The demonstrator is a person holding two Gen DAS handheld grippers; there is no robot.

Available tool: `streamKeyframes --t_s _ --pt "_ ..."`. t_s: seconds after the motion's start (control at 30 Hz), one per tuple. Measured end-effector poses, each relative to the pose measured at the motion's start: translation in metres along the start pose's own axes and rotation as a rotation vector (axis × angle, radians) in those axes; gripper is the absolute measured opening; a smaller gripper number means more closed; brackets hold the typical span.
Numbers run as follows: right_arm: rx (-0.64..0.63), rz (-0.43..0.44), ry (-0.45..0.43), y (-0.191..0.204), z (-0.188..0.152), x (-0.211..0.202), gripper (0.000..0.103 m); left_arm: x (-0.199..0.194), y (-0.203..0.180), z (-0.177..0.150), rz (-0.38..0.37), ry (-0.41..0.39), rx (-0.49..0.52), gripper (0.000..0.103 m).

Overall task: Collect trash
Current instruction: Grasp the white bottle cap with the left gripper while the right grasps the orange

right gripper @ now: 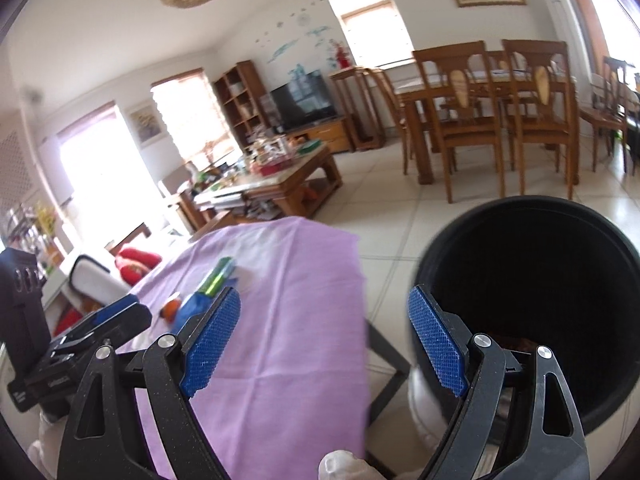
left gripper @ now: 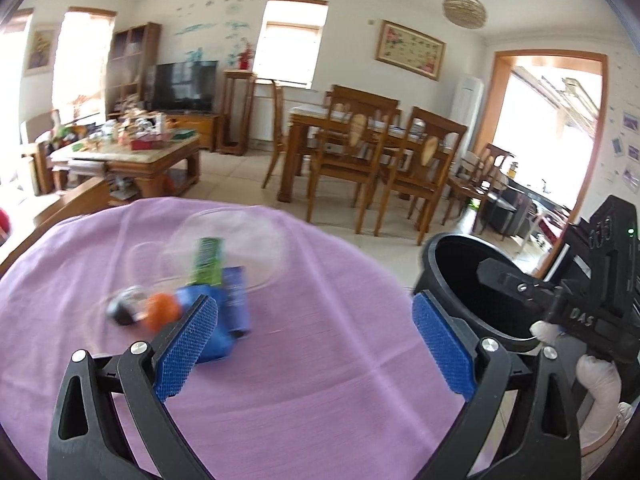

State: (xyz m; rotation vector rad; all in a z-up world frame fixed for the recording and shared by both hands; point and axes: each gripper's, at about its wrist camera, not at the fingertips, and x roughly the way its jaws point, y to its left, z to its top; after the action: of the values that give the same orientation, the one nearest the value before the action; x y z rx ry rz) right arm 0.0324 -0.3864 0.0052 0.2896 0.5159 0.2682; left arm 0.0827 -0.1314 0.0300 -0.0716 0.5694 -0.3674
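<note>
A small heap of trash lies on the purple cloth (left gripper: 320,380): a clear plastic tub (left gripper: 240,236), a green packet (left gripper: 208,260), a blue wrapper (left gripper: 236,300), an orange piece (left gripper: 162,310) and a dark cap (left gripper: 122,312). My left gripper (left gripper: 316,312) stands open just right of the heap, with only cloth between its fingers. A black bin (left gripper: 452,276) stands off the table's right edge. My right gripper (right gripper: 326,300) is open over the cloth's edge, and its right pad overlaps the black bin (right gripper: 540,280). The green packet (right gripper: 218,278) and blue wrapper (right gripper: 192,308) lie beyond its left finger.
A gloved hand (left gripper: 600,380) holds the right tool. The table frame (right gripper: 388,376) stands on a tiled floor. Behind are a cluttered coffee table (left gripper: 132,148), a dining table with wooden chairs (left gripper: 360,148), a TV (left gripper: 184,86) and a doorway (left gripper: 548,140).
</note>
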Motion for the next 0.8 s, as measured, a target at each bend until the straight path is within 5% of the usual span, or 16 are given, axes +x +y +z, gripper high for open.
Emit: streamKeyframes --t_s 0.17,0.4,0.6,0.8 --pt "-0.063 0.059 0.038 0.050 -0.002 0.029 0.085 -0.011 0.071 -0.013 0.129 0.048 -0.077 0.097" --pt "-0.165 0.111 0.104 0.114 -0.013 0.074 0.085 0.001 0.122 -0.023 0.224 0.185 -0.116 0.097" --pt "-0.297 0.133 0.173 0.165 -0.015 0.114 0.085 0.014 0.139 -0.032 0.181 0.302 -0.132 0.096" --pt "-0.439 0.131 0.230 0.200 -0.019 0.148 0.069 0.017 0.142 -0.036 0.198 0.347 -0.063 0.065"
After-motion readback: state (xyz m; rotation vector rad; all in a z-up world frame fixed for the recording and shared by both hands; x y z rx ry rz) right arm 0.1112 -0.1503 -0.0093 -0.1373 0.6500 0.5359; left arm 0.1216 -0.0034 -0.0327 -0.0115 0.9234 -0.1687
